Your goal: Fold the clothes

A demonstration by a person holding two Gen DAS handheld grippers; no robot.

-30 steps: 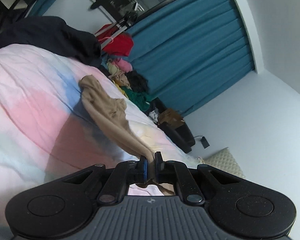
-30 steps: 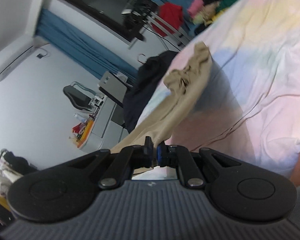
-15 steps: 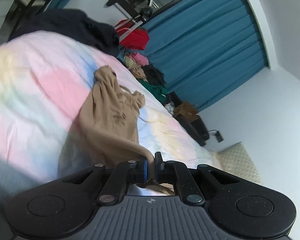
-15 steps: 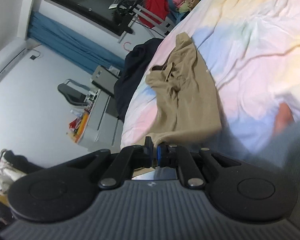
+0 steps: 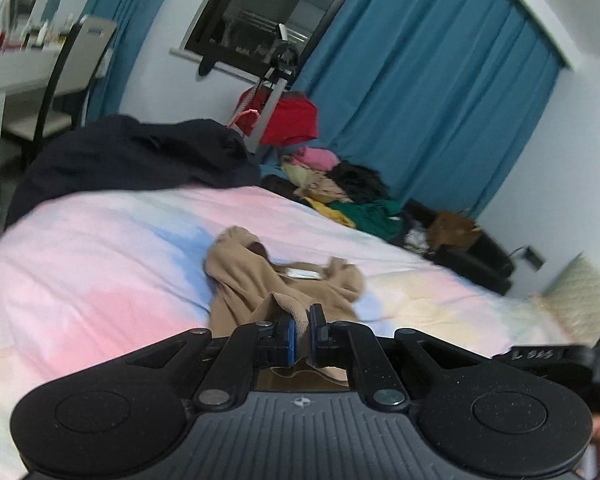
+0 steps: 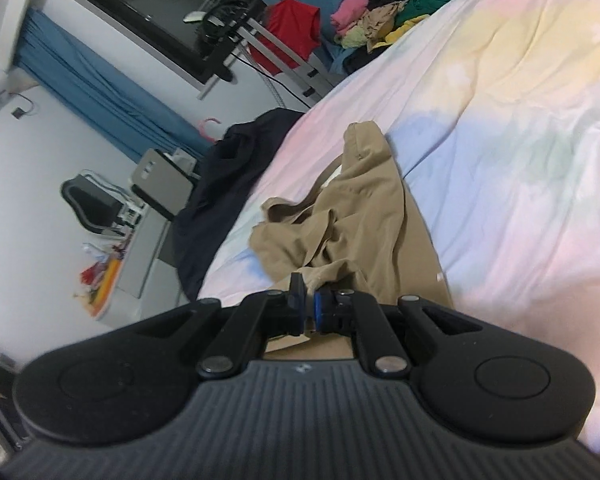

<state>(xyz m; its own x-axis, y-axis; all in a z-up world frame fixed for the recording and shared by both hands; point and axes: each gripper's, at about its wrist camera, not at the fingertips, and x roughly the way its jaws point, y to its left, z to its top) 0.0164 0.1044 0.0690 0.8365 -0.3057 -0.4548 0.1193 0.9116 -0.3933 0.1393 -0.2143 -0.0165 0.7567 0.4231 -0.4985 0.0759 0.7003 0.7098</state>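
Note:
A tan garment (image 5: 260, 280) lies crumpled on the pastel bedsheet (image 5: 100, 264), its far end reaching toward the middle of the bed. My left gripper (image 5: 302, 332) is shut on a ribbed edge of it close to the camera. In the right wrist view the same tan garment (image 6: 364, 216) spreads away from me, and my right gripper (image 6: 306, 304) is shut on a bunched fold of its near end. Both held ends sit low over the bed. The other gripper's black body (image 5: 560, 360) shows at the right edge of the left wrist view.
A dark garment (image 5: 132, 156) is heaped at the bed's far left edge. A pile of mixed clothes (image 5: 340, 188) and a red garment on a rack (image 5: 288, 120) lie beyond the bed by blue curtains (image 5: 440, 100). A desk and chair (image 5: 60, 64) stand left.
Both grippers came down toward the bed with the garment still held. The cloth went from hanging stretched to lying crumpled on the sheet, and both views tilted more level.

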